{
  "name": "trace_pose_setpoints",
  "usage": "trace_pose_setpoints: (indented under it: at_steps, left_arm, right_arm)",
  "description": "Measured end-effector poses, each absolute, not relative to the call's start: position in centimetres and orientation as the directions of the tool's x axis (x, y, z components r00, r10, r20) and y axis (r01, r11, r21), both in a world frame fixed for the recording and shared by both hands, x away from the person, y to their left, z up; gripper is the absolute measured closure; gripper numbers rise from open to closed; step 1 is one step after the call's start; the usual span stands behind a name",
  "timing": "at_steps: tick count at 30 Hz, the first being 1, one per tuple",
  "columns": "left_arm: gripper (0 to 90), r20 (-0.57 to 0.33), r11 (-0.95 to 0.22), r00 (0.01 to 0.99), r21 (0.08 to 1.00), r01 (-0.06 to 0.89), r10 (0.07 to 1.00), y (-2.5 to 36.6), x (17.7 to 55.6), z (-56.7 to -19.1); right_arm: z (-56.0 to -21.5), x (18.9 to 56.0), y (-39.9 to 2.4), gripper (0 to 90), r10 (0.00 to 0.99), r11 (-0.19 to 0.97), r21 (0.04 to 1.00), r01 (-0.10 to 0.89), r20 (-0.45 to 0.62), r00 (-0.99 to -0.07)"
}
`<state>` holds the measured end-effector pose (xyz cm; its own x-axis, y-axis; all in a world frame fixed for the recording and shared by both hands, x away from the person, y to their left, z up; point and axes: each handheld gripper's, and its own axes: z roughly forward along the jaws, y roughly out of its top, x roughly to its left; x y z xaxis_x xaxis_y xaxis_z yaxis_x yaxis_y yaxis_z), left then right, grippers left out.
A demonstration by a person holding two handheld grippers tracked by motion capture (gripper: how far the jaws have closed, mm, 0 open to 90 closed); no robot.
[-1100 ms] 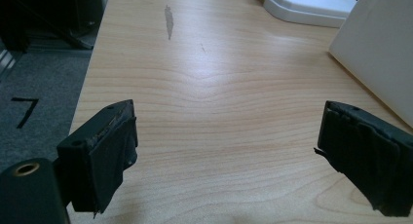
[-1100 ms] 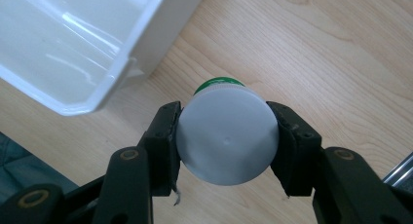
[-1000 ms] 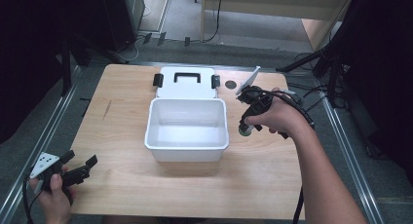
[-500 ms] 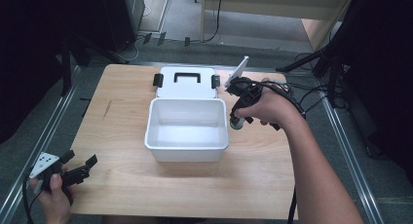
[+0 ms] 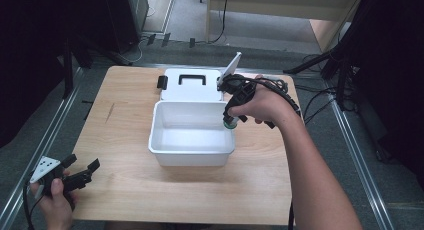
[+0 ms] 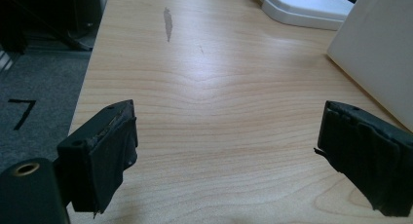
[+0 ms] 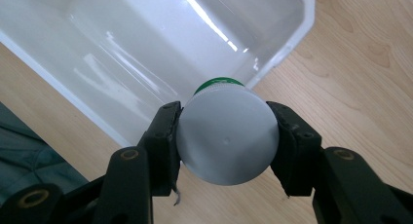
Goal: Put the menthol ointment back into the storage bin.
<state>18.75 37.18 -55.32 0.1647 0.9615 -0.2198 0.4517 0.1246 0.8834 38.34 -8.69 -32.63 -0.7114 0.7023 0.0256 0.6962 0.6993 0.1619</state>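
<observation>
From the high view, the right gripper (image 5: 231, 121) hangs over the white plastic box (image 5: 192, 133), which looks empty. The left gripper (image 5: 80, 172) stands wide apart. The right gripper view shows a white-capped green bottle (image 7: 226, 134) clamped above the rim, probably not yet placed inside.

The pale wooden table (image 6: 204, 112) shows smooth, lightly sheened grain with one dark scuff toward its far left edge. The white rectangular plastic tub (image 7: 160, 44) is glossy with bright streaks. The round grey plastic bottle cap (image 7: 227, 138) looks matt. The left gripper's black jaw pads (image 6: 114, 156) look rough and frayed.
</observation>
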Motion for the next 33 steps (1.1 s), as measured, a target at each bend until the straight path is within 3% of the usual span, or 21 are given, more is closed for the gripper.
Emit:
trace_pose_setpoints:
  at_steps: [33]
  left_arm:
    - [8.2, -0.219, 0.119, 0.176, 0.885, 0.45, 0.96, 37.2, 18.8, -55.3]
  right_arm:
    - [-38.2, 39.0, -4.3, 50.9, 0.638, 0.762, 0.101, 0.64, 0.056, -0.768]
